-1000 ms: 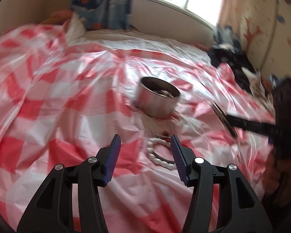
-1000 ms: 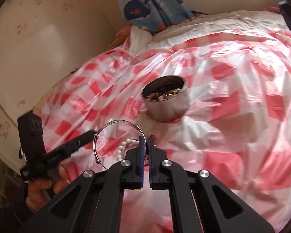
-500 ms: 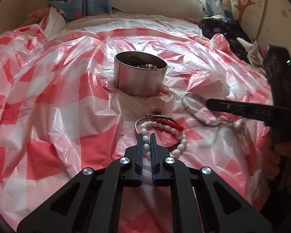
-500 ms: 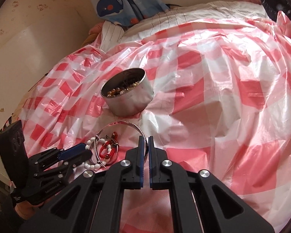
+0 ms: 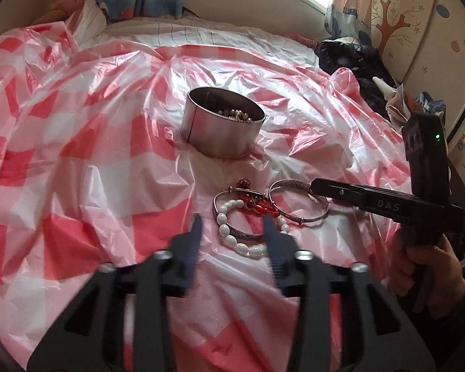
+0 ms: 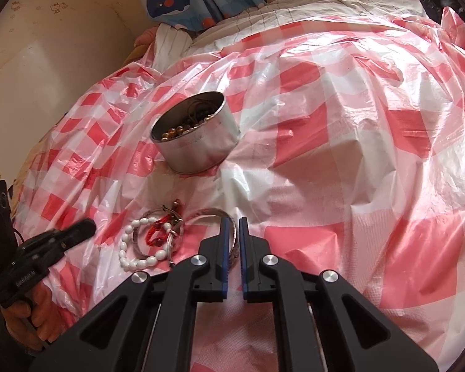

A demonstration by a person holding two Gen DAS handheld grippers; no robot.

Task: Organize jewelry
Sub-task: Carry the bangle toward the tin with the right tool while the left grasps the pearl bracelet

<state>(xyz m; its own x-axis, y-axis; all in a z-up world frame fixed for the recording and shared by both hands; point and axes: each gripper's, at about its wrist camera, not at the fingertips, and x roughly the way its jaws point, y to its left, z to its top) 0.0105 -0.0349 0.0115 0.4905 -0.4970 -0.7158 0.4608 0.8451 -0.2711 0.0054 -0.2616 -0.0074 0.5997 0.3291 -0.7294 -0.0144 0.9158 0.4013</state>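
Note:
A round metal tin (image 5: 223,136) (image 6: 198,152) with beads inside stands on the checked sheet. In front of it lie a white bead bracelet (image 5: 231,239) (image 6: 123,249), a red cord bracelet (image 5: 260,206) and a silver bangle (image 5: 215,206). My left gripper (image 5: 234,234) is blurred; its jaws are opening, with the white beads lying loose between the tips. A second silver bangle (image 5: 299,218) (image 6: 207,214) lies flat to the right. My right gripper (image 6: 233,238) straddles its rim, the jaws opening a little and only narrowly apart.
A red-and-white checked plastic sheet (image 5: 93,170) covers the bed, crumpled and bulging. Dark clothes (image 5: 356,71) are piled at its far right edge. A whale-print curtain (image 6: 170,0) and a beige wall (image 6: 46,62) stand behind. A hand (image 6: 31,316) holds the left gripper.
My right gripper brought its bangle down from the air onto the sheet beside the other bracelets. The left jaws closed by the white beads half a second ago and now stand apart.

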